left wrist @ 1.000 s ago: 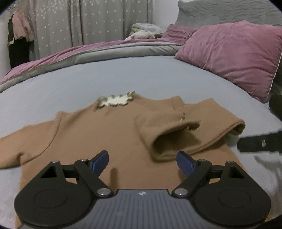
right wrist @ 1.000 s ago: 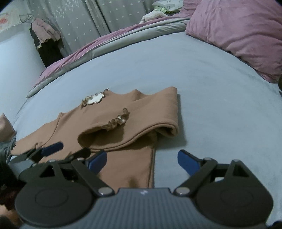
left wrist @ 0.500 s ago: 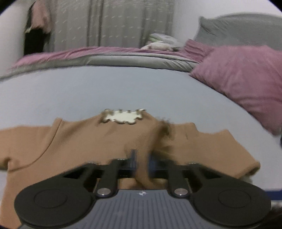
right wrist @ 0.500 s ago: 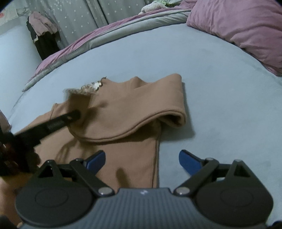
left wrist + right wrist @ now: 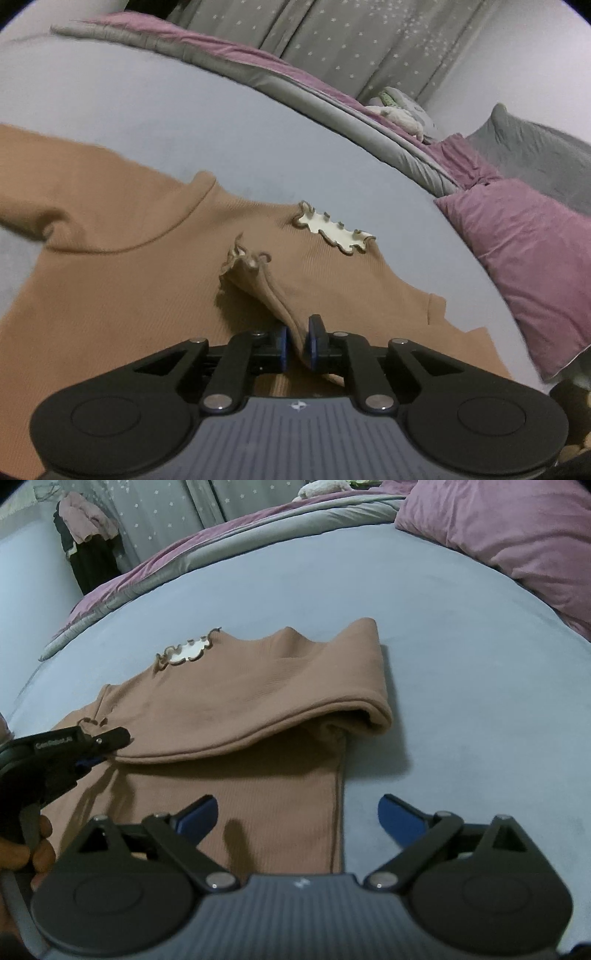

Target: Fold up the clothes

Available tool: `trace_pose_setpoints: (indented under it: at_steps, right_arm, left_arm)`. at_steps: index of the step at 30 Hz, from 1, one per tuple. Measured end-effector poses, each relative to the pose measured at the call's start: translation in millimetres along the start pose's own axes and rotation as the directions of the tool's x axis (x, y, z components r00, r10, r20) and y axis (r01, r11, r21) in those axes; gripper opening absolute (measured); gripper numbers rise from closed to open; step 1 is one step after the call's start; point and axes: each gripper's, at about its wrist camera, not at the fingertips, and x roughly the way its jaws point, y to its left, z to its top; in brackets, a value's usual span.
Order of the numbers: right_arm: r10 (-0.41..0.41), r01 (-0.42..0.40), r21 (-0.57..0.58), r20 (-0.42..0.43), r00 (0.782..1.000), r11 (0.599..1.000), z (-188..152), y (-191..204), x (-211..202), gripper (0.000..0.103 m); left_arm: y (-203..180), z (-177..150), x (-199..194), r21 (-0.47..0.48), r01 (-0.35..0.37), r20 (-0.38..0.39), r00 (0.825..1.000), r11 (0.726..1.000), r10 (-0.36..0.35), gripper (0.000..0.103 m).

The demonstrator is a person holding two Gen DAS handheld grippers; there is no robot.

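A tan ribbed sweater [image 5: 122, 288] with a cream frilled collar [image 5: 334, 232] lies flat on the grey-blue bed sheet [image 5: 147, 110]. Its right sleeve [image 5: 258, 709] is folded across the chest. My left gripper [image 5: 296, 341] is shut on that sleeve near its frilled cuff [image 5: 243, 264], lifting it a little off the body. In the right wrist view the left gripper [image 5: 99, 747] comes in from the left, held by a hand [image 5: 22, 849]. My right gripper [image 5: 297, 812] hangs open above the sweater's lower right edge, with nothing between its fingers.
Purple pillows [image 5: 528, 258] and a grey pillow [image 5: 535, 147] lie at the head of the bed. A rolled purple and grey duvet [image 5: 258, 70] runs along the far side. Star-print curtains [image 5: 351, 40] hang behind. Dark clothes [image 5: 92, 550] hang at the far left.
My left gripper went from open to shut on the folded sleeve and has pulled its cuff leftward across the chest. My right gripper stayed open, shifting only slightly.
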Motion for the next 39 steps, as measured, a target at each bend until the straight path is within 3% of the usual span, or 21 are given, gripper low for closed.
trace_pose_setpoints:
  at_steps: [16,22,27,30,32,36,39]
  right_arm:
    - [-0.076,0.075,0.009,0.095,0.993,0.997,1,-10,5,0.099]
    - [-0.123,0.118,0.038,0.155,0.980,0.992,0,-20,14,0.099]
    - [-0.146,0.145,0.021,0.200,0.969,0.989,4,-18,24,0.099]
    - [-0.184,0.194,-0.026,0.216,0.959,0.981,6,-12,29,0.098]
    - [-0.212,0.231,-0.057,0.232,0.949,0.971,7,-8,31,0.092]
    - [-0.275,0.308,-0.087,0.276,0.921,0.947,7,-6,30,0.088]
    - [-0.297,0.340,-0.116,0.284,0.912,0.933,5,-5,33,0.088]
  left_arm:
    - [12,1,3,-0.065,0.061,0.034,0.998,0.996,-0.059,0.006]
    - [7,14,-8,-0.045,0.090,0.114,0.990,0.995,-0.084,0.004]
    - [11,30,-28,0.001,0.102,0.239,0.966,0.995,-0.099,0.004]
    - [20,36,-35,0.023,0.075,0.281,0.957,0.997,-0.079,0.004]
    - [30,38,-38,0.033,0.043,0.292,0.955,0.999,-0.050,0.004]
    - [55,35,-36,0.007,-0.004,0.274,0.962,1.000,0.002,0.004]
    - [69,29,-30,-0.006,-0.030,0.236,0.971,1.000,0.030,0.004]
